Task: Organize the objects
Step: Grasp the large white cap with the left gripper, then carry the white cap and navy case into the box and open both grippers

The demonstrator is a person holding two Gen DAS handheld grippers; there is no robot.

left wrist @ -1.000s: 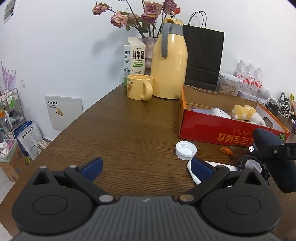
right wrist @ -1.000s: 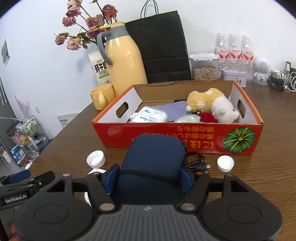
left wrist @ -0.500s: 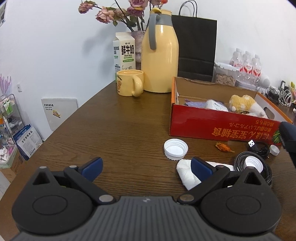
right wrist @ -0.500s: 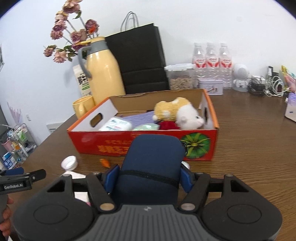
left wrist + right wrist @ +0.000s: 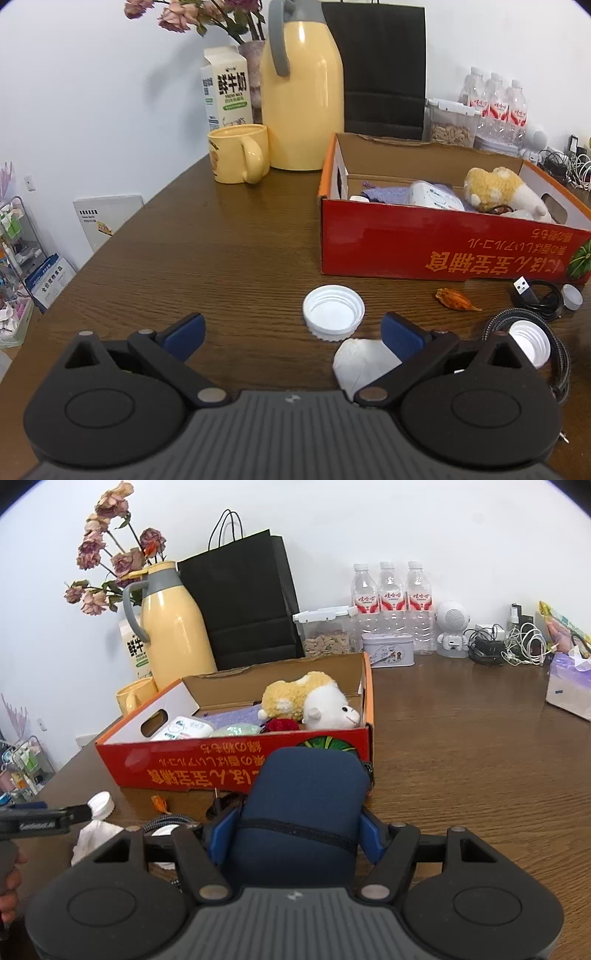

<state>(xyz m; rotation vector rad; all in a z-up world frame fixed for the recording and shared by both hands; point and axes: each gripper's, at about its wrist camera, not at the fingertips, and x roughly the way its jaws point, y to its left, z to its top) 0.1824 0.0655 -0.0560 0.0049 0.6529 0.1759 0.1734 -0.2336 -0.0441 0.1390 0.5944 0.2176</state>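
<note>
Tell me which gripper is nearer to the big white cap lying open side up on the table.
Left. The left gripper stands open just short of the white cap, nothing between its fingers. The right gripper, shut on a dark blue pouch, is farther away.

A lived-in room of a home or small office, judged by the mixed household clutter on a brown wooden table (image 5: 461,746) set against a white wall. Taking the red box (image 5: 236,760) as landmark: behind it stand a yellow thermos (image 5: 173,627), a milk carton (image 5: 227,92), a mug (image 5: 236,153), dried roses (image 5: 110,561) and a black paper bag (image 5: 243,598). To its right, along the wall, are water bottles (image 5: 391,602), a tangle of chargers (image 5: 509,642) and a tissue box (image 5: 569,686). Left of it, beyond the table edge, a wire rack (image 5: 16,236) holds small items.
</note>
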